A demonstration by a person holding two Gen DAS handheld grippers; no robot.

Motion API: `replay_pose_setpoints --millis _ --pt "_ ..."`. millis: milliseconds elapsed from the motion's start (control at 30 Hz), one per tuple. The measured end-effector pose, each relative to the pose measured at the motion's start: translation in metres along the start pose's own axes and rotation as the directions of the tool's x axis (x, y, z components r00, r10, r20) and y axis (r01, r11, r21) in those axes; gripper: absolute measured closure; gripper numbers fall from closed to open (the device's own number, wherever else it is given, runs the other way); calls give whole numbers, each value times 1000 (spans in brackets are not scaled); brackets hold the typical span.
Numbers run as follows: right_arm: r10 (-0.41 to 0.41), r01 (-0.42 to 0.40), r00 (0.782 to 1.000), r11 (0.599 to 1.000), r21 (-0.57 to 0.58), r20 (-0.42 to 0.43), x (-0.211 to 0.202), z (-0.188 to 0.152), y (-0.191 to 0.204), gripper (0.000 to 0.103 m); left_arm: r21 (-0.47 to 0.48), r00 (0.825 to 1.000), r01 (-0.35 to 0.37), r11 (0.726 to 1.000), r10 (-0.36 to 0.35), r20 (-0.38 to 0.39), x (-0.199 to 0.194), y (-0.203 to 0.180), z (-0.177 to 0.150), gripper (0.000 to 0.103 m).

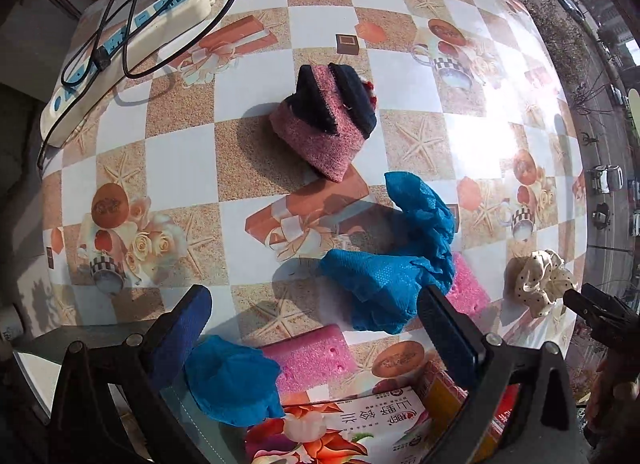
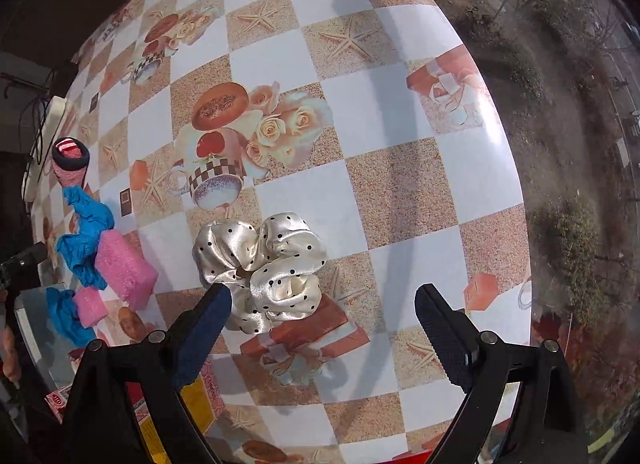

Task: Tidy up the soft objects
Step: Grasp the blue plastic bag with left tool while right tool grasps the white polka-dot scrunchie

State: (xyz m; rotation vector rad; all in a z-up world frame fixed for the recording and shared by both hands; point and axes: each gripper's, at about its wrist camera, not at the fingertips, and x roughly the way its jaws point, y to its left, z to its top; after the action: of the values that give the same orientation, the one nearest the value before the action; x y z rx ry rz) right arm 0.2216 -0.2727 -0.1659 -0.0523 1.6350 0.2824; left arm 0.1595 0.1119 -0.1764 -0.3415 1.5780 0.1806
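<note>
Scrunchie (image 2: 260,268) on table (image 2: 420,168) — sponge (image 2: 126,268), sock (image 2: 70,164) to left.

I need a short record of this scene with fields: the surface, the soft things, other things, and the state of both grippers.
surface: table with a checked cloth showing starfish and roses
soft things: cream dotted scrunchie; pink and navy socks; blue crumpled covers; pink sponges
other things: power strip with black cable; printed box at the near edge
left gripper: open, holds nothing
right gripper: open, above the scrunchie, holds nothing
</note>
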Motion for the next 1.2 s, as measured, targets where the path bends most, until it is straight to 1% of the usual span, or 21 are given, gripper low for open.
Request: replay_pose_setpoints --millis 33,67,167,233,300,367,433,467,533,600,667,733,833,900,933,1000,1067,1100,1133,1167,1200 --pt "-8 7 1000 999 -33 -3 2 -4 7 9 4 1000 2 1000 -2 -4 5 -5 -2 0" --pt "-26 25 1000 997 -71 -9 7 -6 13 9 3 1000 4 1000 -4 -4 6 -18 -9 0" --pt "-70 69 998 989 -133 -6 20 -8 31 9 -42 999 45 998 -46 -15 21 -25 -2 0" --pt "-77 74 997 987 -142 -14 31 -6 38 9 -84 998 63 994 -65 -26 34 -26 -2 0" --pt "-86 81 996 986 -143 -26 46 -9 35 9 -118 997 61 991 -65 -34 45 -20 2 0" --pt "-97 89 994 985 -148 -45 60 -8 34 9 -152 997 62 986 -69 -45 64 -21 -13 0" --pt "-108 101 993 983 -151 -38 65 -5 40 2 -171 996 55 984 -65 -55 73 -22 -14 0" --pt "-114 108 993 982 -154 -35 66 -2 39 1 -172 997 46 984 -57 -59 76 -23 -15 0" --pt "-115 111 993 981 -159 -19 67 -8 41 1 -148 998 15 989 -23 -51 77 -29 -19 0" --pt "-106 103 994 981 -162 -10 68 -12 52 0 -133 999 -8 991 1 -54 81 -35 -20 0" --pt "-104 102 995 981 -162 -3 69 -14 55 0 -136 998 -26 990 18 -59 82 -37 -22 0" --pt "-104 102 995 982 -162 -2 72 0 64 0 -142 997 -43 989 34 -67 86 -41 -20 0" --pt "-106 104 994 982 -159 -4 73 0 66 0 -147 995 -45 988 31 -96 88 -42 -14 0" --pt "-109 106 994 983 -152 -7 84 -5 74 0 -143 991 -43 989 24 -130 93 -45 -8 0" --pt "-111 107 994 982 -153 -18 85 -3 74 0 -146 989 -38 988 17 -144 96 -48 6 0" --pt "-112 104 993 985 -140 -47 90 6 77 0 -153 988 -23 988 -1 -153 98 -48 5 4" --pt "-102 96 994 988 -119 -40 92 11 78 8 -125 989 -16 992 -2 -146 93 -52 -3 16" --pt "-99 94 995 988 -124 -31 87 12 79 18 -107 990 -9 994 -7 -143 90 -56 -6 20" --pt "-97 94 995 987 -134 -22 84 10 82 33 -88 990 1 996 -13 -139 88 -60 -10 30" --pt "-98 96 995 984 -148 -12 79 9 85 42 -71 991 15 997 -24 -135 86 -64 -12 44" --pt "-95 92 995 982 -162 -8 73 9 88 58 -57 990 37 998 -44 -133 84 -67 -14 53"
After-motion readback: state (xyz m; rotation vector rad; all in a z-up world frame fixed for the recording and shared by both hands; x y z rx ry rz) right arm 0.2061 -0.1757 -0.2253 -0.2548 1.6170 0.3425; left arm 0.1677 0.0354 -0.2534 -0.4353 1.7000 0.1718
